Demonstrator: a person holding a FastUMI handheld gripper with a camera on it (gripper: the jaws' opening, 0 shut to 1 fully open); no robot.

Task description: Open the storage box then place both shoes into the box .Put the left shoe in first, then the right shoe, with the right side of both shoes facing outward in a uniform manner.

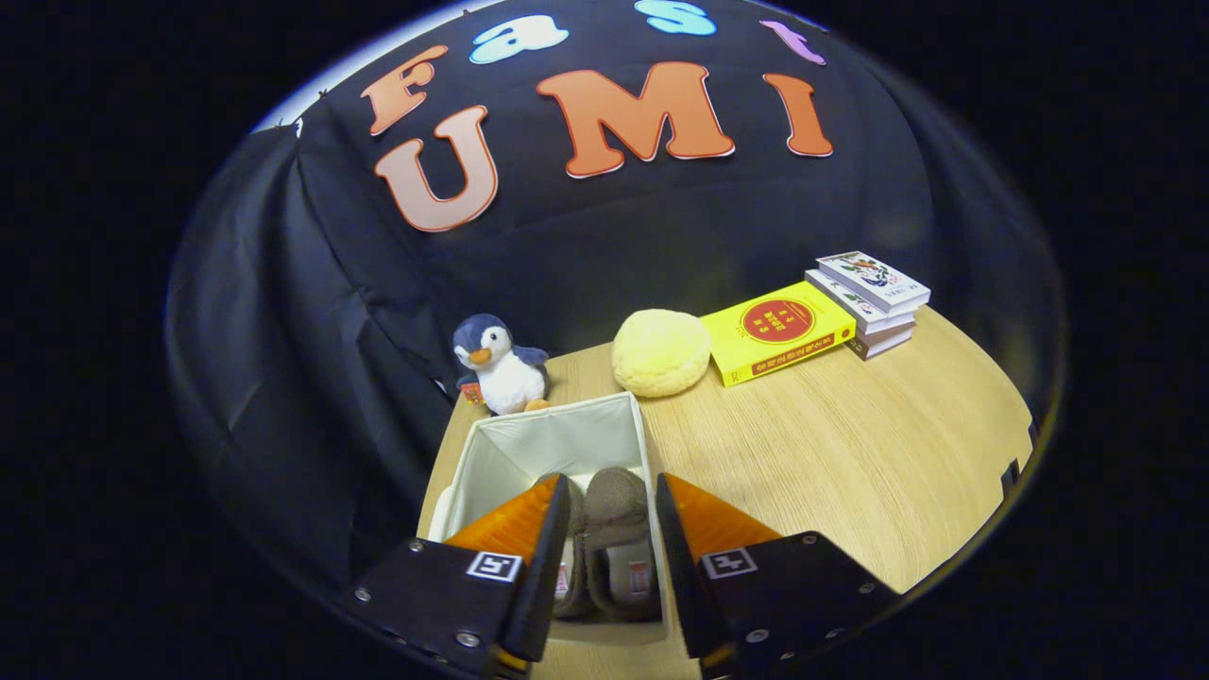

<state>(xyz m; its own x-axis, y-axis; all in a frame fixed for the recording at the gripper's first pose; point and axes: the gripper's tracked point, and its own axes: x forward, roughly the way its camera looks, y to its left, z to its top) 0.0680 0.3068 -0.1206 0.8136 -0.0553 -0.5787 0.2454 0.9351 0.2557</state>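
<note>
The white fabric storage box [491,453] stands open on the wooden table, just ahead of and below my fingers. Two brown fuzzy shoes lie side by side inside it, toes pointing away from me. The right-hand shoe [616,529] shows between my fingers, its toe reaching a little past the fingertips. Of the left-hand shoe [567,576], a narrow strip shows beside the left finger, which covers the rest. My gripper [612,484] hovers over the box's near end, open, with a small gap on each side of the shoe. Its orange-sided fingers [515,524] press on nothing.
A plush penguin [498,366] sits just behind the box at the booth's wall. A round yellow cushion [659,351] lies beyond the box's far right corner. Further right are a yellow book [779,331] and a small stack of books [871,300]. Bare tabletop [850,453] spreads to the right.
</note>
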